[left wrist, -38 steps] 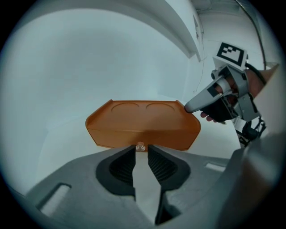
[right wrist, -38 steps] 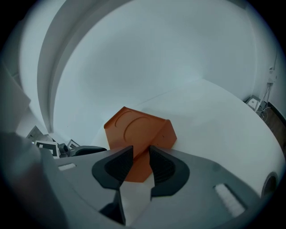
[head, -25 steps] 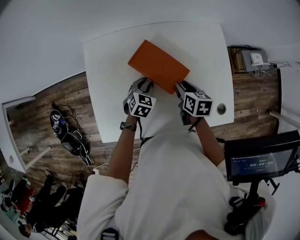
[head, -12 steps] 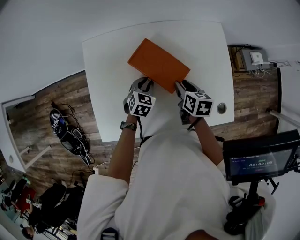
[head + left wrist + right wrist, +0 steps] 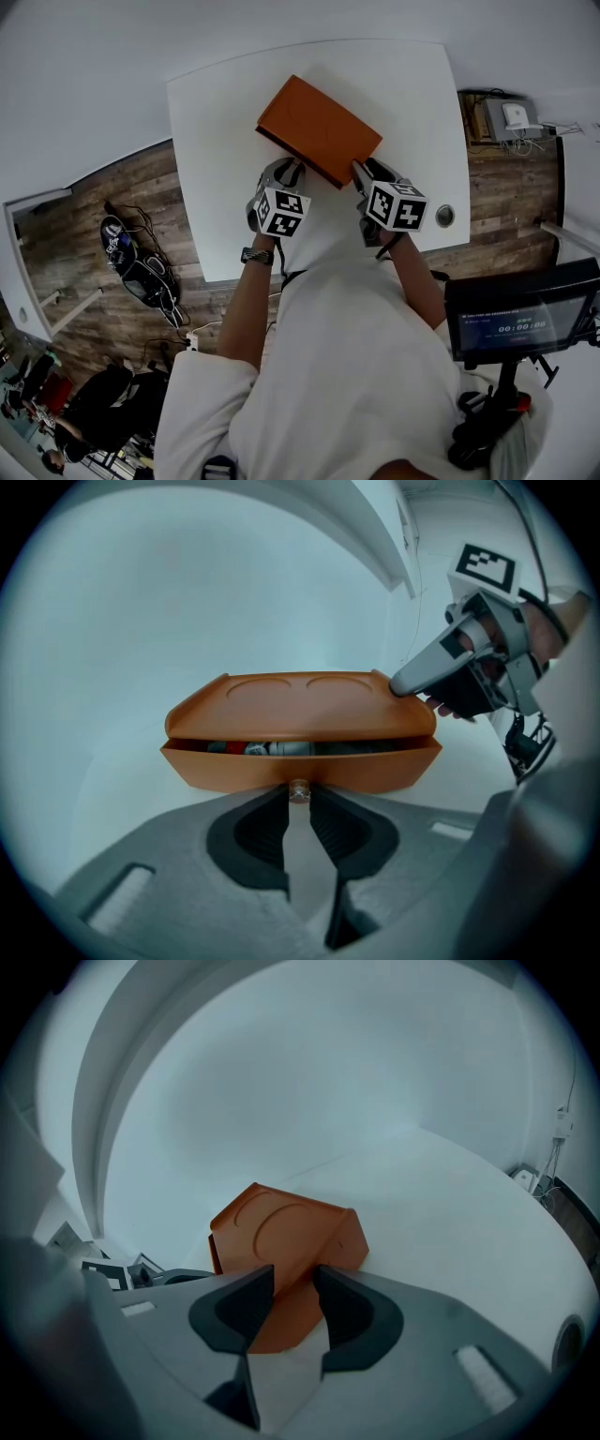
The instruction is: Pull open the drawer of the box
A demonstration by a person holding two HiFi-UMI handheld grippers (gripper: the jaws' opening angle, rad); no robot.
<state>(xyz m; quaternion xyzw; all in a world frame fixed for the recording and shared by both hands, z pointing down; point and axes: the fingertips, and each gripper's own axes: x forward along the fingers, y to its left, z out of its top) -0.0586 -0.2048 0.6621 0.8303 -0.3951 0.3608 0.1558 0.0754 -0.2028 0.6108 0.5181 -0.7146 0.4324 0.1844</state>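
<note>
Here, the box lies flat on the white surface, its long axis running from far left to near right. Its drawer sits in the long near side, facing you, and stands a slit open. Red and white contents show in the gap, too little of them to name.

At the middle of the drawer front is a small clear knob. Your left hand-held gripper has its jaws drawn in narrow and pinched on that knob, right at the tips.

Your right hand-held gripper is at the box's near right corner. Its jaws stand a little apart and grip nothing, because the box is broader than the gap between them. Its tips rest against that corner, which I judge to be a brace.

So the pull belongs to your left hand. The box lies straight ahead of those jaws, just beyond them. The drawer should travel toward you, square to the long axis, not along it.

Keep the right tips pressed on, or I expect the whole box will slide with the drawer.
</note>
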